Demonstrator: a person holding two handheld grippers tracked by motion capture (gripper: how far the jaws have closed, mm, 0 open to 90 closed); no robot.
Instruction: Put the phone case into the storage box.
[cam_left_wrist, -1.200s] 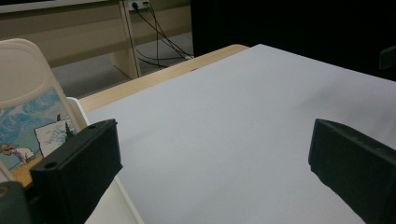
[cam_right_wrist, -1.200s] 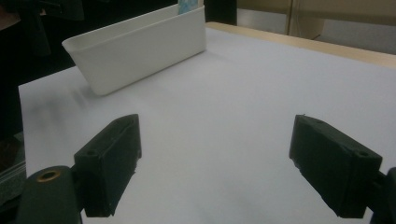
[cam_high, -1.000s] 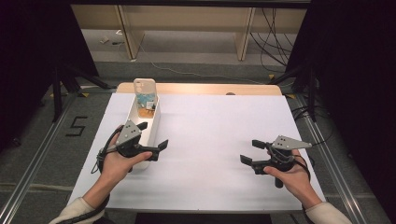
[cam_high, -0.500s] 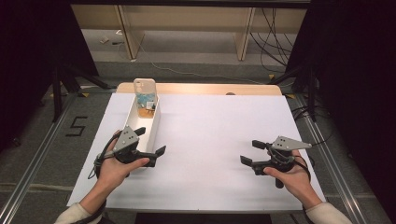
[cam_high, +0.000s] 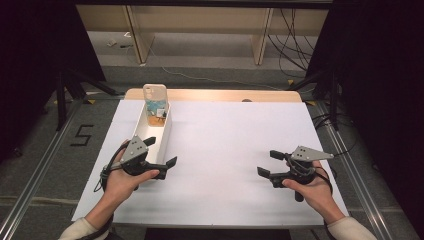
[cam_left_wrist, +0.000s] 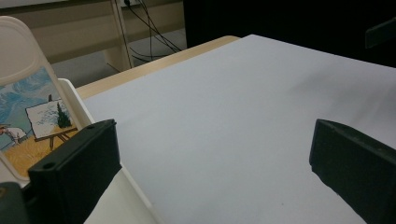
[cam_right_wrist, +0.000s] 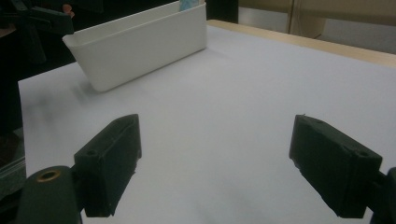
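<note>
My left tool (cam_high: 161, 157), seen from the high view, sits at the near end of the white tray (cam_high: 165, 134); its jaws stand wide apart and grip nothing. In the left gripper view one jaw lies over the tray's near rim, the other over the bare white sheet (cam_left_wrist: 243, 121); whether the first jaw touches the rim, I cannot tell. My right tool (cam_high: 266, 163) hangs over the right part of the table (cam_high: 215, 95), well apart from the tray, jaws likewise spread and empty, only the sheet between them in the right gripper view.

The tray is long, narrow and white, lying lengthwise on the left side of the sheet. At its far end a cream phone case (cam_high: 155, 97) stands upright, printed with a painter at an easel in a yellow field under a blue sky.
</note>
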